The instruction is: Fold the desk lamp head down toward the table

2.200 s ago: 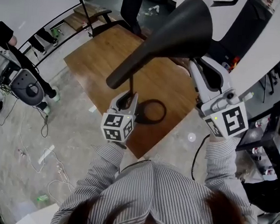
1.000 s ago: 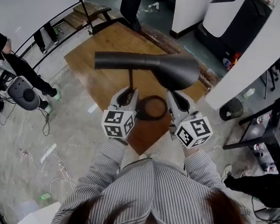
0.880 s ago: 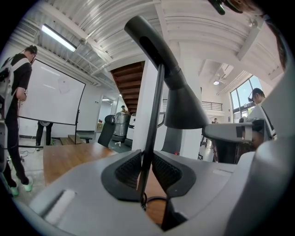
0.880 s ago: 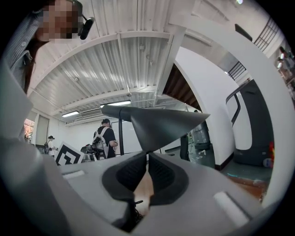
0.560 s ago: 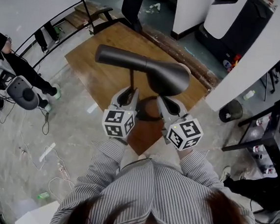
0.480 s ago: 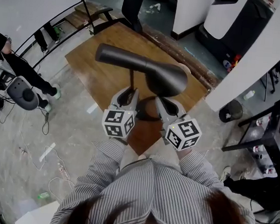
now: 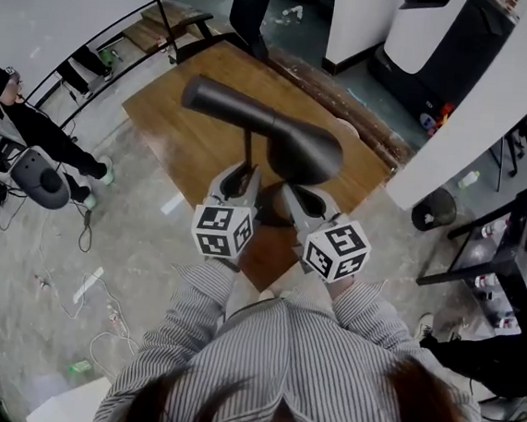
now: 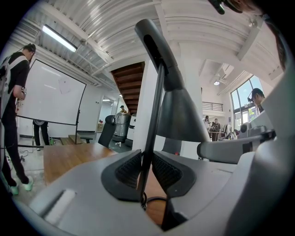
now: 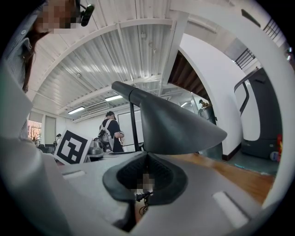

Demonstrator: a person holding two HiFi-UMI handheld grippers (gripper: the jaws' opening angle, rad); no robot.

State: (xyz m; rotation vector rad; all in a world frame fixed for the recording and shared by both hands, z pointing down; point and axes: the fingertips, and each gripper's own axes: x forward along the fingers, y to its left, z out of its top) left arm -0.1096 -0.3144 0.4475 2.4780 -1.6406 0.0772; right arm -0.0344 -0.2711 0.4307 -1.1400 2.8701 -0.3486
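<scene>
Mid-fold: I have both grippers on the lamp, and its head is tilted over but not yet down at the table.

My left gripper [image 7: 241, 179] is clamped on the thin black metal stem [image 8: 154, 115], bracing it upright above the brown wooden table [image 7: 174, 127]. My right gripper [image 9: 146, 156] has its jaws drawn together at the lower rim of the dark grey cone-shaped lamp head [image 7: 297, 148]. It looks pinched on that rim, though the shade covers the pad tips, so I can't be certain. The head hangs above the table with its flared mouth sloping downward and its narrow end higher. Next I judge it calls for drawing the rim further down while the left grip holds the stem steady, so the hinge turns rather than the whole lamp tipping.
</scene>
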